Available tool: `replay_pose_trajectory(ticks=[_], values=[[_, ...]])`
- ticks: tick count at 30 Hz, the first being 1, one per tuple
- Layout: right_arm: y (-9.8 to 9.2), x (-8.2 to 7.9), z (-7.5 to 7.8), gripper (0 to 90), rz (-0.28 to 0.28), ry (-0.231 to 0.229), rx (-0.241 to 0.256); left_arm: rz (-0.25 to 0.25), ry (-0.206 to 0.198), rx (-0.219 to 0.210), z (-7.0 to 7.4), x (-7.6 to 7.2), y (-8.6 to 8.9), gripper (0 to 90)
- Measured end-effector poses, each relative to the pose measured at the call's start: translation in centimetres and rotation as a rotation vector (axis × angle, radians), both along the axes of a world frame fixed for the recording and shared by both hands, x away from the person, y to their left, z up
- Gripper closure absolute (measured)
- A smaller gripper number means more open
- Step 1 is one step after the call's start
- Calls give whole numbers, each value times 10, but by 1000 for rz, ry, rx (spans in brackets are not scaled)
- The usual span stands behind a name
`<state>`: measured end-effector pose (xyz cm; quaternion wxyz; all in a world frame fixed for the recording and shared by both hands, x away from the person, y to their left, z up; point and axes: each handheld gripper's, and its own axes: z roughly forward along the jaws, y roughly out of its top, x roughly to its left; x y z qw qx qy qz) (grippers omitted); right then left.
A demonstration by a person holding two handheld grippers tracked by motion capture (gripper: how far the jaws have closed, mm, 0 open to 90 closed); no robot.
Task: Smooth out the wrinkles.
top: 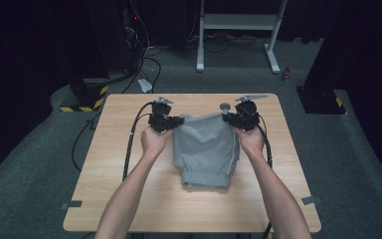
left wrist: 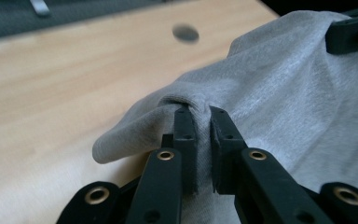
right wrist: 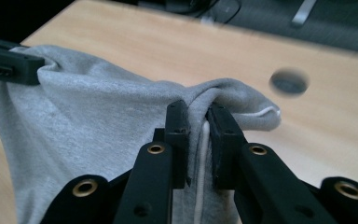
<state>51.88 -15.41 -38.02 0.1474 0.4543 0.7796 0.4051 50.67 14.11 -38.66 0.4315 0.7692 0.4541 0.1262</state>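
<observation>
Jaws first: those of my left gripper (top: 179,121) are clamped on a fold of the grey garment (top: 206,147) at its far left corner. In the left gripper view the fabric (left wrist: 279,93) bunches up between the two black pads and bulges out just above them, with a loose flap hanging to the left over the surface (left wrist: 51,93).

From there the garment stretches across to my right gripper (top: 227,118), its far edge lifted and pulled fairly taut between the two, while its near end, a ribbed cuff (top: 206,179), lies flat on the surface (top: 129,199) toward me. A white stripe (top: 236,154) runs down the garment's right side.

My right jaws are pinched shut on the far right corner. In the right gripper view the cloth (right wrist: 98,116) is squeezed between the pads, the white stripe (right wrist: 201,177) running down right between them, and a small tip of fabric pokes out to the right.

A small round dark disc (top: 225,106) sits on the surface just beyond the garment, near my right gripper.
</observation>
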Motion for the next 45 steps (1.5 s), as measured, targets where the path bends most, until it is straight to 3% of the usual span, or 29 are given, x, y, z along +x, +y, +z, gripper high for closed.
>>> replay_pose_trajectory(ticks=[2, 5, 8, 12, 16, 21, 23, 27, 31, 33, 37, 42, 45], values=[[1, -1, 11, 796, -5, -42, -10, -5, -22, -14, 5, -7, -1, 828], [0, -13, 12, 792, 5, -75, -27, -40, -28, 26, 1, -21, -6, 822], [-2, -25, 1, 790, 13, -63, -7, -62, -2, 50, -8, -28, -7, 819], [-4, -38, -11, 790, 32, -50, -6, -61, 26, 3, -22, -36, 0, 819], [-3, -49, -23, 788, 28, -20, -15, -67, 23, 3, -32, -43, 0, 821], [-3, -71, -31, 784, 34, -26, -18, -76, 11, -15, -40, -50, 3, 824], [-3, -80, -33, 783, 40, -18, -1, -70, 15, -16, -43, -52, 4, 825], [1, -95, -36, 782, 63, -35, -24, -85, 6, 6, -46, -55, 3, 827], [3, -107, -43, 781, 73, -30, -9, -100, -4, 19, -48, -59, 4, 827], [4, -113, -46, 780, 78, -21, -2, -106, -3, 19, -49, -60, 5, 827], [6, -126, -54, 775, 94, -53, -44, -126, -2, 20, -50, -65, 6, 826], [3, -137, -63, 775, 94, -37, -15, -147, 9, -6, -52, -73, 7, 825], [3, -144, -70, 774, 111, -33, -34, -177, 5, -3, -57, -80, 9, 824]])
